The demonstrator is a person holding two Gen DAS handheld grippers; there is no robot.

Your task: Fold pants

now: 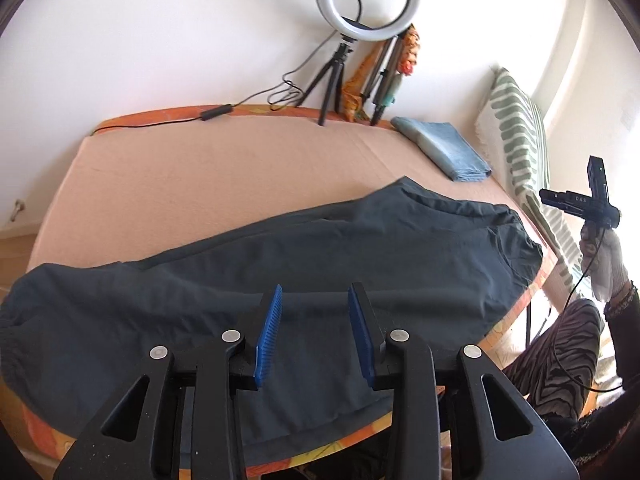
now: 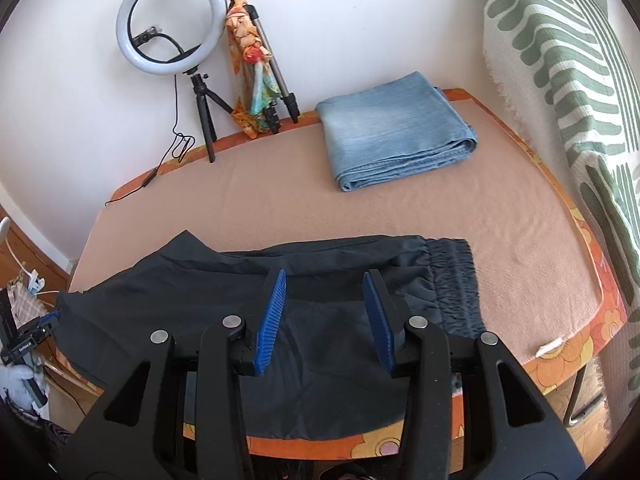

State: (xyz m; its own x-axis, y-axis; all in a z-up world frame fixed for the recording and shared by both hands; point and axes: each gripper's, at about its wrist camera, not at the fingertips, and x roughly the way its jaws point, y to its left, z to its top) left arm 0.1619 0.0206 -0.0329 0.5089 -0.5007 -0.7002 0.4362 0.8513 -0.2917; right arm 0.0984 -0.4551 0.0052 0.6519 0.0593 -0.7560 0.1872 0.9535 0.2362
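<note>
Left wrist view: our left gripper point(image 1: 315, 330) has its fingers parted and empty above the dark pants point(image 1: 280, 280) — folded lengthwise, cross-folds left — long axis running across the fingers, on the worktop point(image 1: 200, 168).

Right wrist view: our right gripper point(image 2: 325, 320), fingers likewise apart and empty; the waistband point(image 2: 454, 280) lies right of them.

Ring light point(image 2: 171, 22) on small black tripod point(image 2: 204, 116) stood at far table edge against white wall point(image 1: 180, 32); its cable point(image 2: 176, 136) trailed along edge. Folded tripod point(image 2: 276, 76) with orange floral cloth point(image 2: 250, 68) leaned just beside it. Folded light-blue jeans point(image 2: 396, 128) laid flat on peach table cover point(image 2: 260, 196), near far right corner. Orange floral tablecloth border point(image 2: 560, 364) exposed at edge. Green-striped white textile point(image 2: 560, 48) hung at right.
</note>
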